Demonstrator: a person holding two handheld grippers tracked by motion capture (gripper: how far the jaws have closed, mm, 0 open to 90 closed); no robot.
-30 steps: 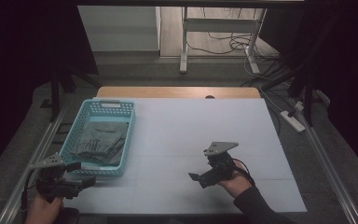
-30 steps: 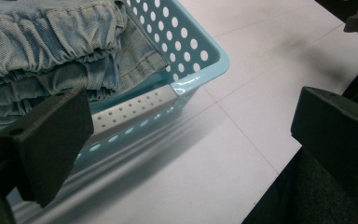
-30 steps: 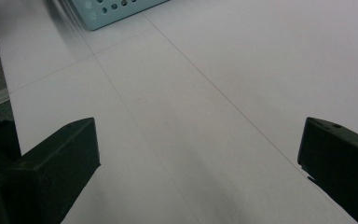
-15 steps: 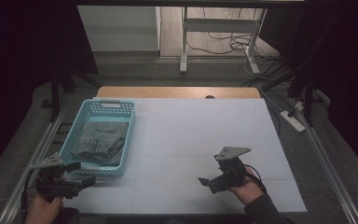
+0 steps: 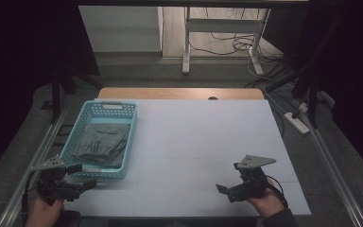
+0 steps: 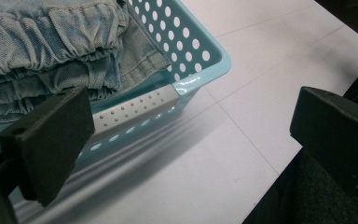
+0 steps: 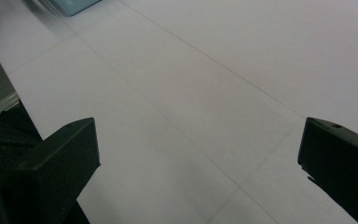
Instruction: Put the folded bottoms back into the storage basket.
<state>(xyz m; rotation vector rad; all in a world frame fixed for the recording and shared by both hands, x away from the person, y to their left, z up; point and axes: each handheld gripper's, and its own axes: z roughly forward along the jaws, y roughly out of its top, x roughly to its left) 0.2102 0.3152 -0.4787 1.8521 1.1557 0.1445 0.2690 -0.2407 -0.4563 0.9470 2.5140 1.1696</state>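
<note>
Both grippers rest wide apart and empty, the left gripper (image 5: pixel 78 182) at the table's (image 5: pixel 203 142) near left corner beside the basket (image 5: pixel 82 171) holding folded jeans (image 5: pixel 101 144), the right gripper (image 5: pixel 227 190) near its front edge; likely next: reaching in for the jeans.

Turquoise basket (image 5: pixel 87 112) holding folded cloth (image 5: pixel 101 144), left side of white table (image 5: pixel 203 137)

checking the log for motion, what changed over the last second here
The right claw drew back toward the person and a little to the right, ending near the table's front edge; its jaws are open and empty. Nothing was taken hold of or let go. The left claw stayed by the near corner of the blue basket, jaws open, and the folded denim inside lies as before.
</note>
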